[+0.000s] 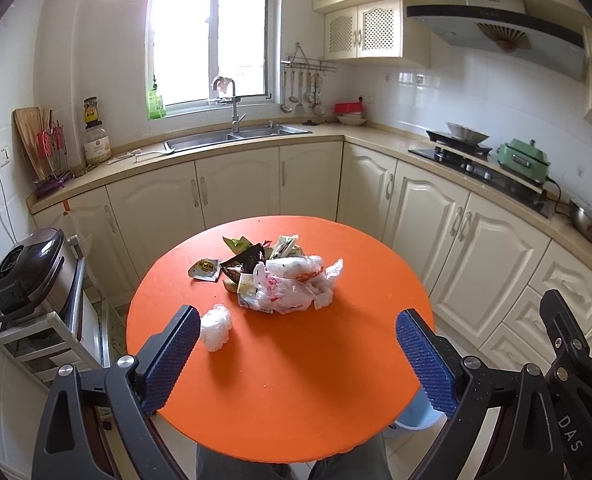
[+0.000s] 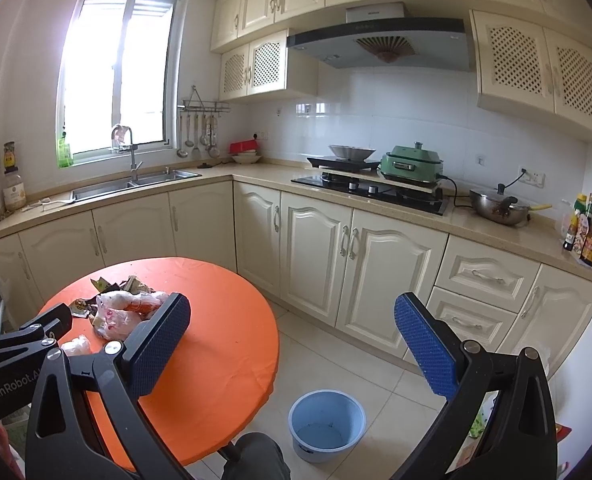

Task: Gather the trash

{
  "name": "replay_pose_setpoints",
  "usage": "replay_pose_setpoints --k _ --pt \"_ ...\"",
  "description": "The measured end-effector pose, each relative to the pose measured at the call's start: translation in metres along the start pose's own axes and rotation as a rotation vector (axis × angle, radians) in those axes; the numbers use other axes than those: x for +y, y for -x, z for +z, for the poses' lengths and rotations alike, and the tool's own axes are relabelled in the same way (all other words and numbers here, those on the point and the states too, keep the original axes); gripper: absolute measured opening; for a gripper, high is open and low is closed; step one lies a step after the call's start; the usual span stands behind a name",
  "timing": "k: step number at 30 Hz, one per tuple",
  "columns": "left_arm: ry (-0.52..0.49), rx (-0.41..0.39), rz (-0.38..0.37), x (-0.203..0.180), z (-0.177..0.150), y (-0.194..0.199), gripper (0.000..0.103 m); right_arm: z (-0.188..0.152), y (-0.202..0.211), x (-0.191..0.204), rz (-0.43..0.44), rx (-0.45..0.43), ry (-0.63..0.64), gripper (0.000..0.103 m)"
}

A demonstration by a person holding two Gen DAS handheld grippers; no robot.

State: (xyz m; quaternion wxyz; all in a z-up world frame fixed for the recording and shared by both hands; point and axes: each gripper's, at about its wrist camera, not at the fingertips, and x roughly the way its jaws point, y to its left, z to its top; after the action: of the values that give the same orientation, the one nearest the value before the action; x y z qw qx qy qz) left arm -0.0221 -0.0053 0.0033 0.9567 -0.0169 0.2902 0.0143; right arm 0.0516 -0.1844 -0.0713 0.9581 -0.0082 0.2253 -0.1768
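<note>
- Since both of your tools are spread wide and carry nothing, everything is still to be picked up. From the left wrist view, your left hand-held gripper (image 1: 298, 350) hangs released over the near edge of the round orange counter (image 1: 336, 400).
- In that view the trash pile (image 1: 280, 280) sits toward the far middle of the counter: thin crinkled plastic bags, glossy foil wrappers, a dark snack packet and a green scrap, all loosely heaped.
- A crumpled white plastic ball (image 1: 216, 326) lies apart from the pile, just beside your left pad. A flat yellow wrapper (image 1: 205, 270) lies alone toward the far left edge.
- Risks, as I judge them: the film bags are slack and slippery, so a shallow pinch may lift one layer and drag the rest toward the edge. Flat foil may slide under the pads rather than lift.
- From the right wrist view, your right hand-held gripper (image 2: 292, 328) is also released, held off the right edge of the counter above tiled floor.
- The light blue bucket (image 2: 327, 424) stands on the floor near the counter's right edge, round, smooth and apparently almost empty.
- I would guess it is light plastic, so a clumsy drop could tip it, and floaty bags may miss its mouth.
</note>
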Motion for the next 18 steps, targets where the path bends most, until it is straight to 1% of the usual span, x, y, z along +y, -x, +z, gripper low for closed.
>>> replay_pose_setpoints --k 18 --pt "-0.012 -0.035 -0.005 -0.004 -0.003 0.011 0.097 0.002 0.013 -0.013 -0.01 -0.027 -0.007 0.103"
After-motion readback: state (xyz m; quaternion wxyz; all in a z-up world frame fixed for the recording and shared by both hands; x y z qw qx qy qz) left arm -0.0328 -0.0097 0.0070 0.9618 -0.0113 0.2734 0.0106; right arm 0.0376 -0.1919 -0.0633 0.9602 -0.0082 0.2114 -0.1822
